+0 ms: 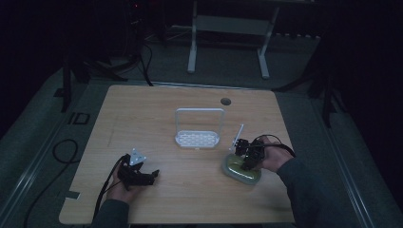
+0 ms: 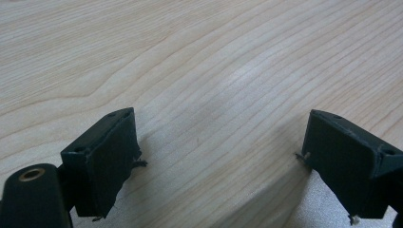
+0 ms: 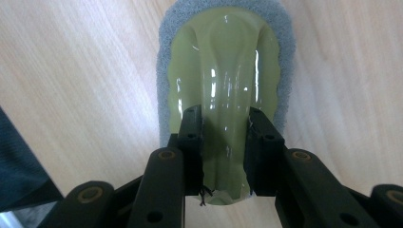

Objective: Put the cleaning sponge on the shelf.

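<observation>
A dimly lit room with a light wooden table [image 1: 142, 114] seen from above, a person's two forearms reaching in from the near edge. The left hand rests on the table close to the near left corner, holding the left tool [image 1: 151, 177]; in the left gripper view its two black jaws stand spread wide apart with bare wood grain between them and nothing gripped. Toward the right edge, the right hand holds the right tool [image 1: 246, 165] pointing down onto a scrubbing pad [image 1: 237, 170], an oval object with a glossy olive-green plastic top and a grey fuzzy rim, lying flat on the table. In the right gripper view the right tool's [image 3: 223, 152] jaws pinch the raised middle ridge of the scrubbing pad's [image 3: 223, 61] green top from both sides. Near the middle of the table stands a small white rack [image 1: 197, 137] with a perforated base and a tall arched wire frame. A round cable hole [image 1: 225, 101] sits near the far edge.
</observation>
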